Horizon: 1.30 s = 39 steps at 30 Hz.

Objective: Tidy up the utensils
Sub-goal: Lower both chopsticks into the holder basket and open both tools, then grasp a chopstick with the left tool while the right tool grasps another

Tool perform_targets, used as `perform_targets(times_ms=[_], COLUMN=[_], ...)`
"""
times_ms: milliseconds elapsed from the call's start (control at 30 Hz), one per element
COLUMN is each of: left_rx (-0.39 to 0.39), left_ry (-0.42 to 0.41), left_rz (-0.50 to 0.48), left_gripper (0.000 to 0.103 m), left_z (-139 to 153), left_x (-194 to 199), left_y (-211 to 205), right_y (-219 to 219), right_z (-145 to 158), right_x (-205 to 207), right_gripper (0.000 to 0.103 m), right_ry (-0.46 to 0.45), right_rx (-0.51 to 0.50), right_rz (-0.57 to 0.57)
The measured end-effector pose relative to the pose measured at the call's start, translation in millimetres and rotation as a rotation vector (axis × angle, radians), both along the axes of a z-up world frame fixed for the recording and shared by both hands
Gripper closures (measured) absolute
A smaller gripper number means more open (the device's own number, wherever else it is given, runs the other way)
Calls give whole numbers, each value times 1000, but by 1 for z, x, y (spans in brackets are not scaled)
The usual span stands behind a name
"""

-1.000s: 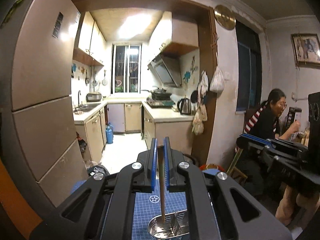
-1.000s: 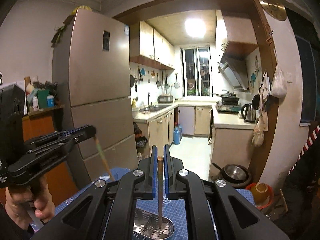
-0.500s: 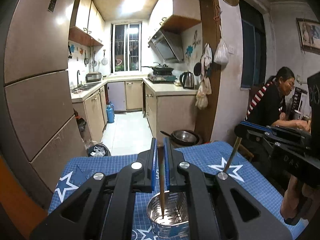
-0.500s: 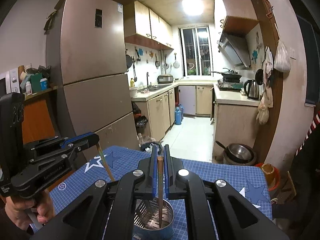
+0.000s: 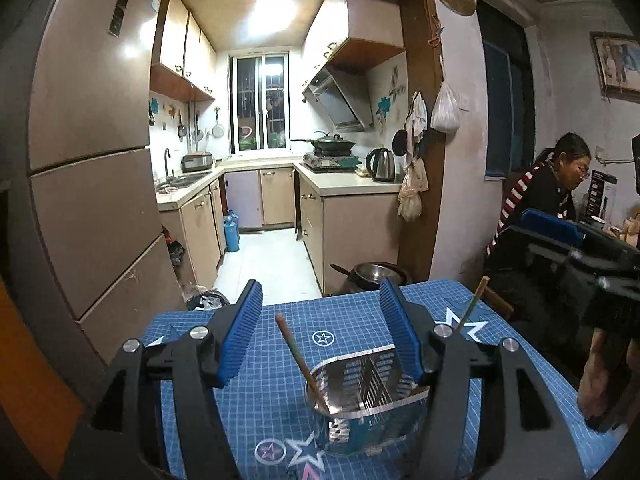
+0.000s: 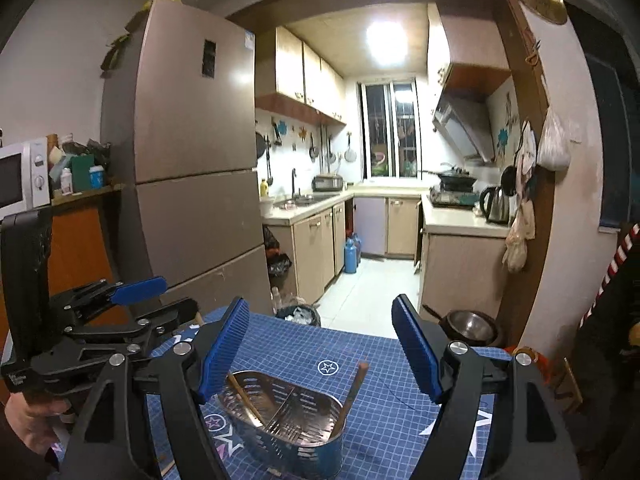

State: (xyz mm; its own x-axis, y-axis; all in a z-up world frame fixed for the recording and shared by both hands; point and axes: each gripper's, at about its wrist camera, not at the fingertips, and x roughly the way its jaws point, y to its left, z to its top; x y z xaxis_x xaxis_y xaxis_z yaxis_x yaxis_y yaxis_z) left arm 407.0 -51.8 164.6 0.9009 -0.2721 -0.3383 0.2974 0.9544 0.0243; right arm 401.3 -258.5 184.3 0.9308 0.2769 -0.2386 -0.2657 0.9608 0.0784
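Two chopsticks are leaning inside the metal utensil holder (image 6: 288,420), which is standing on the blue grid mat (image 5: 280,360) covering the table. Nearest the left wrist camera, the left gripper (image 5: 320,336) is opening its blue fingers (image 5: 240,336), and one chopstick (image 5: 300,360) is tilting free between them, touching neither pad, its lower end in the holder. Seen from the right wrist, the right gripper (image 6: 320,348) is likewise opening, its fingers (image 6: 416,352) spreading wide of the other chopstick (image 6: 352,392), which is resting against the holder's right rim. Beyond the table, a fridge (image 6: 192,152) is standing beside the kitchen doorway, and a seated person (image 5: 548,192) is showing at far right.
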Motion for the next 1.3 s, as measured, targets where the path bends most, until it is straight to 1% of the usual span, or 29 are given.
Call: perform_targets(times_ms=[100, 133, 167, 233, 267, 300, 333, 367, 467, 500, 533, 567, 600, 633, 667, 700, 733, 833, 967, 1133, 1200, 1233, 1300], left_rx=[3, 7, 17, 43, 53, 61, 76, 90, 138, 155, 148, 131, 130, 136, 140, 147, 151, 126, 124, 128, 131, 131, 130], left_ry=[-22, -27, -30, -25, -9, 5, 28, 68, 152, 200, 238, 282, 307, 333, 348, 357, 361, 380, 392, 416, 417, 419, 425], left_rz=[-2, -1, 1, 8, 9, 15, 23, 28, 46, 51, 59, 66, 63, 62, 57, 56, 57, 53, 35, 19, 22, 23, 35], left_gripper=[43, 41, 39, 39, 39, 39, 39, 39, 39, 39, 40, 46, 51, 59, 62, 66, 72, 74, 74, 74, 78, 83, 89], left_z=[4, 4, 2, -7, -17, -25, -37, -55, -98, -120, -135, -154, -164, -176, -185, -191, -196, -206, -211, -221, -224, -225, -228], left_x=[-43, -59, -81, -111, -134, -148, -164, -182, -216, -226, -234, -242, -246, -251, -255, -259, -263, -265, -265, -266, -264, -264, -261], left_y=[16, 22, 32, 44, 55, 62, 68, 77, 88, 94, 99, 106, 107, 107, 107, 108, 108, 108, 108, 105, 104, 104, 102], right_y=[-7, -10, -10, -12, -11, -11, -11, -11, -6, -4, -1, 1, 4, 6, 10, 15, 20, 32, 38, 44, 45, 45, 46], right_z=[6, 6, 5, 1, -3, -9, -14, -23, -50, -58, -71, -78, -88, -96, -108, -118, -128, -152, -172, -181, -185, -188, -192], right_x=[-46, -60, -85, -119, -142, -165, -180, -200, -247, -261, -276, -285, -295, -303, -312, -319, -324, -329, -335, -336, -336, -337, -336], right_gripper=[28, 28, 28, 28, 28, 28, 28, 28, 28, 28, 28, 28, 29, 30, 31, 36, 40, 47, 47, 47, 48, 51, 55], right_ry=[-50, -62, -79, -96, -107, -113, -112, -105, -84, -75, -59, -48, -34, -21, 2, 21, 46, 113, 172, 200, 209, 215, 233], right_rx=[20, 26, 31, 32, 29, 31, 36, 43, 39, 42, 47, 53, 62, 72, 85, 86, 83, 82, 91, 86, 83, 81, 78], right_rz=[2, 2, 2, 14, 15, 17, 21, 21, 13, 12, 1, -2, -4, -9, -9, -7, -5, 10, 15, 13, 11, 11, 18])
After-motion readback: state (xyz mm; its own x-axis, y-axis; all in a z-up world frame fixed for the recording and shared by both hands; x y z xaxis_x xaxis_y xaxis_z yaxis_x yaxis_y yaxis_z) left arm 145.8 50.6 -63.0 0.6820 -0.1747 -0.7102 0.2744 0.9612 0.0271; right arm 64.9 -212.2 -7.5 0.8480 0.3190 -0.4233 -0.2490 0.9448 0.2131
